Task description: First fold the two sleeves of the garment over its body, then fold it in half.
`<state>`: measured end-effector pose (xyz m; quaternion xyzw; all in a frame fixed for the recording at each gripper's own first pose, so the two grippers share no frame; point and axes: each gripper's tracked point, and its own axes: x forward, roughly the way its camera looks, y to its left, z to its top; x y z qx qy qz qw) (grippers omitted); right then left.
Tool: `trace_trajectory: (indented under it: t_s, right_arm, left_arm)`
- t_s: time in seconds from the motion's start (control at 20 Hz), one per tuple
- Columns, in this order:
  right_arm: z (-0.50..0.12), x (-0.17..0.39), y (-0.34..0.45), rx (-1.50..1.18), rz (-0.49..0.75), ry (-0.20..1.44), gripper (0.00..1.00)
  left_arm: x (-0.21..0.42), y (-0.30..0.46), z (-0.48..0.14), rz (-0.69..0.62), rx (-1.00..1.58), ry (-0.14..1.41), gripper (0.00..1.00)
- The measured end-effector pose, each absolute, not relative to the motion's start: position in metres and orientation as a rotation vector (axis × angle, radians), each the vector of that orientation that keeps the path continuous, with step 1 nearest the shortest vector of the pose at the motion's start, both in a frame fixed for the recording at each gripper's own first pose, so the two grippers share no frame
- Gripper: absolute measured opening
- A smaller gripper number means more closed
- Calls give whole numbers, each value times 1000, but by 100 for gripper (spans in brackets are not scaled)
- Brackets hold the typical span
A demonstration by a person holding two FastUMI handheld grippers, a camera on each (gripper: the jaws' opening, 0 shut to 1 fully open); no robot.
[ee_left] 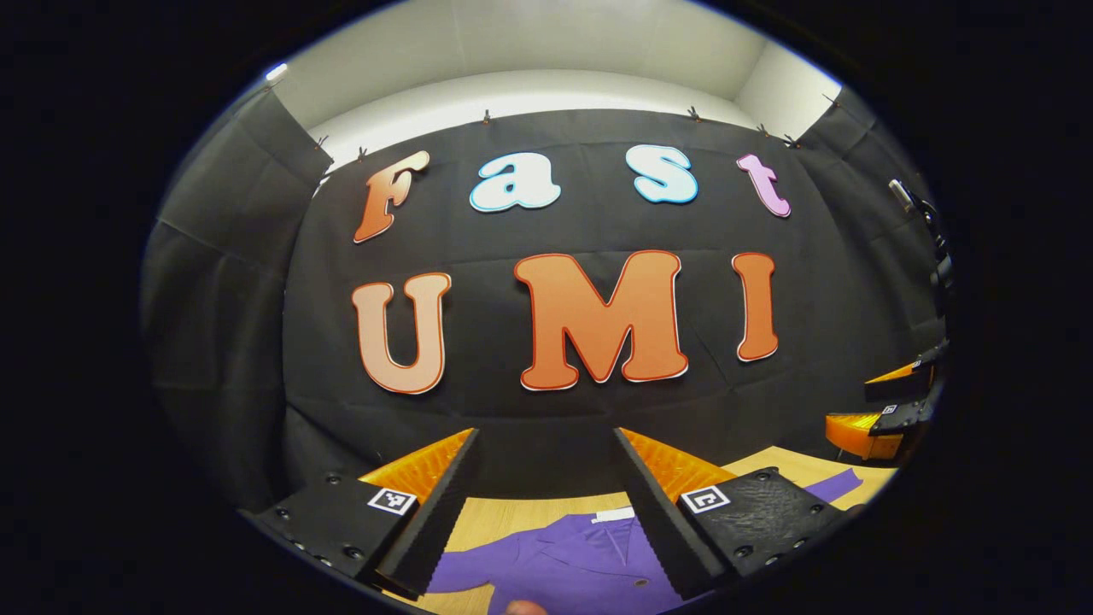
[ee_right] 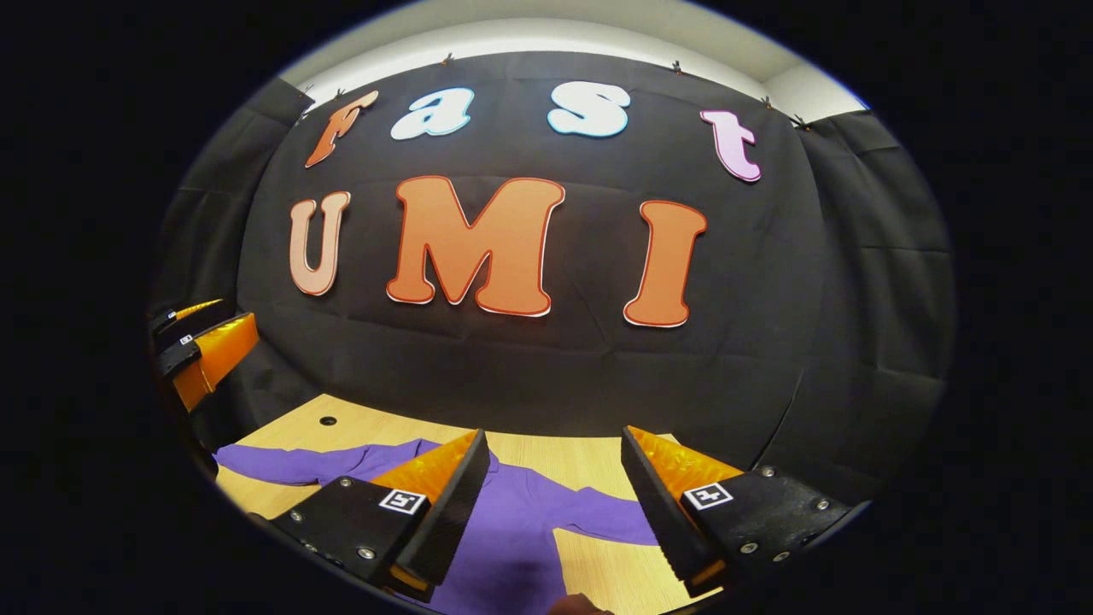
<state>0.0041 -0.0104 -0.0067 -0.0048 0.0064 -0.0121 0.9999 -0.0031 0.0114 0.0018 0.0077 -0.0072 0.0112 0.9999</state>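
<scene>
A purple collared garment (ee_left: 564,559) lies flat on the wooden table (ee_left: 504,517), with a white neck label and buttons showing. My left gripper (ee_left: 545,432) hovers above its collar, open, with nothing between the fingers. In the right gripper view the garment (ee_right: 512,521) spreads one sleeve (ee_right: 282,465) to the left and another (ee_right: 610,519) to the right. Above the garment's body my right gripper (ee_right: 555,432) is held open and empty. Each gripper also appears in the other's view, the right gripper (ee_left: 888,408) at the far right edge and the left gripper (ee_right: 201,342) at the far left.
The black cloth wall (ee_left: 546,427) closes off the table's far edge close behind the garment. A small round hole (ee_right: 328,420) sits in the tabletop near the left sleeve. Bare wood (ee_right: 589,461) shows beyond the garment.
</scene>
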Motion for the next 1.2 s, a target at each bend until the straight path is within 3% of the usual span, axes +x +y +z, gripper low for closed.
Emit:
trace_trajectory:
  t_s: [0.5,0.85,1.2]
  right_arm:
    - [-17,16,-21,-13,-76,54,94]
    - [-49,18,-99,-50,-303,136,94]
    - [-132,27,-205,-37,-413,344,94]
  left_arm:
    - [-2,23,-5,8,9,-12,97]
    - [0,34,-9,-47,13,-18,96]
    - [-6,37,-12,97,56,14,96]
